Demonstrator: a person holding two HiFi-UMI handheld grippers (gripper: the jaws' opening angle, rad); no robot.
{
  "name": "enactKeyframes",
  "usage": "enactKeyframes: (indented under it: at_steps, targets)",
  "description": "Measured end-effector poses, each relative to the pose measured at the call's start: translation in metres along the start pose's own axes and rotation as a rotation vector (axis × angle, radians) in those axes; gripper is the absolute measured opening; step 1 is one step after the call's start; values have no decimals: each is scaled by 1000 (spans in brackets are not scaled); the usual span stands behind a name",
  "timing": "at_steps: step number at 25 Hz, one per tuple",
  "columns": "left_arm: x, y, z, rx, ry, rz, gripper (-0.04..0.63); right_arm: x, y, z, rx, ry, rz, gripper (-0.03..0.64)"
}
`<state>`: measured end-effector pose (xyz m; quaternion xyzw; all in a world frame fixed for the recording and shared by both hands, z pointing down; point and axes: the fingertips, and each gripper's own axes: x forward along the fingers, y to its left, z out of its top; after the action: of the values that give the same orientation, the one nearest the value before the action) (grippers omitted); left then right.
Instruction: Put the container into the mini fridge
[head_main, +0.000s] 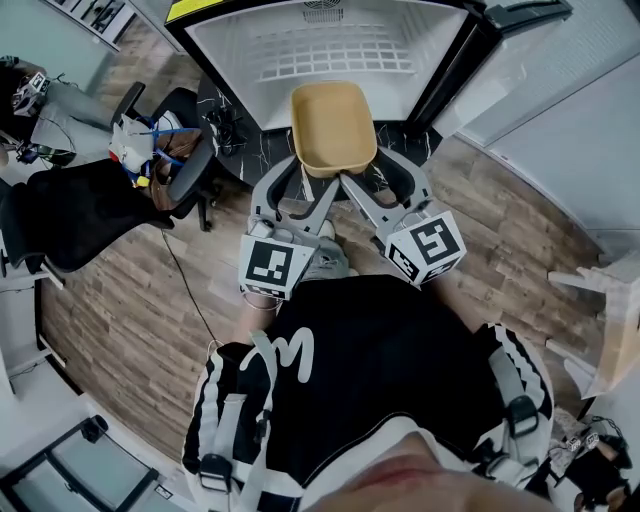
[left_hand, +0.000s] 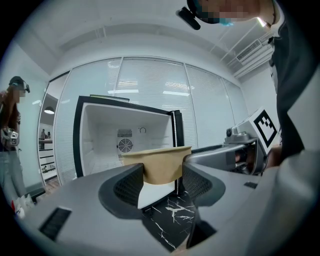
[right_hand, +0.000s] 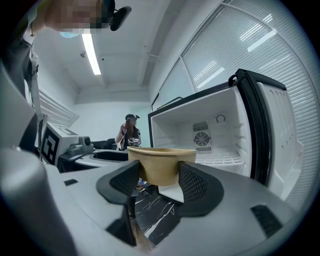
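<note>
One tan container (head_main: 333, 128) is held in the air before one open mini fridge (head_main: 330, 45). It is clamped at its near edge by both the left gripper (head_main: 312, 180) and the right gripper (head_main: 372, 178).

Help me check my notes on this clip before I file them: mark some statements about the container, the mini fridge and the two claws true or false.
1. The mini fridge stands open. True.
2. The container sits on a fridge shelf. False: it is held up in front of the open fridge.
3. The left claw and the right claw each clamp the container's wall. True.
4. The container is filled with food. False: the head view shows it empty.
5. The office chair is at the person's right. False: it is at their left.
</note>
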<state>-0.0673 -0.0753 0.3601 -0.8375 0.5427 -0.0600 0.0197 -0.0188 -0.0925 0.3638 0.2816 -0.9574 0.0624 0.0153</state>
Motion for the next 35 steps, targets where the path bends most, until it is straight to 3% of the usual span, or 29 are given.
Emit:
enactKeyframes:
  at_steps: [35]
  targets:
    - [46, 36, -14, -38, 11, -66, 250, 42, -37, -4, -3, 39, -60, 255]
